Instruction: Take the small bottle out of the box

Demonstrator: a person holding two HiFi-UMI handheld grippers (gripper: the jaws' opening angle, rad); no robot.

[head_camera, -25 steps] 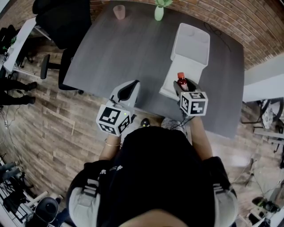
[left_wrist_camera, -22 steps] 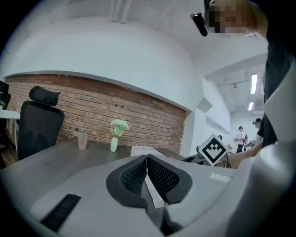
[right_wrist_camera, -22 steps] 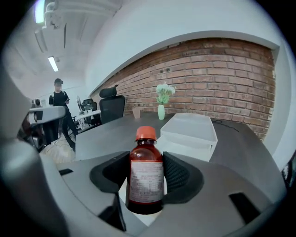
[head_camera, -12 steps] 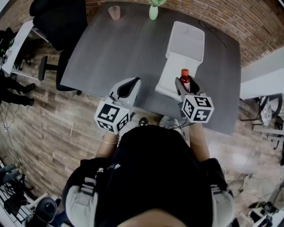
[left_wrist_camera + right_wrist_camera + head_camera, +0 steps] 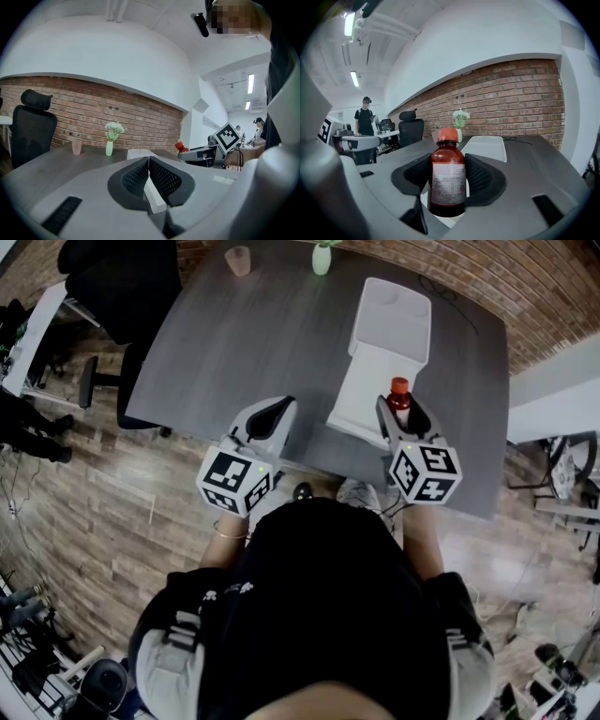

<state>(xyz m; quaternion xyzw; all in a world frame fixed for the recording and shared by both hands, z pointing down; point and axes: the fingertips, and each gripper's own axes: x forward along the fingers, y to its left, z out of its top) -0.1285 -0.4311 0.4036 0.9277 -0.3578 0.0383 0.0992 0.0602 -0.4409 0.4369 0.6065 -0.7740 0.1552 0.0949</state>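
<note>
Here's the right gripper, and its jaws are pinching the small bottle from both sides, the black ribbed pads pressed against the brown glass. The bottle stands upright in the grip, orange-red cap on top and white label facing the gripper's camera. From the head view it is out of the box, held over the near right part of the counter, just right of the near end of the white box. The box lies open on the dark grey counter, running from near to far.

Over on the left, the left gripper hangs above the near edge of the counter, well apart from the box, with its jaws pressed together and nothing between them. Its own view confirms it: the two pads meet at the tip.

Along the far edge of the counter stand a pink cup and, to its right, a pale green vase with flowers. A black office chair sits off the far left corner on the wooden floor. A brick wall runs behind the counter, and a person stands in the background at the left of the right gripper view.
</note>
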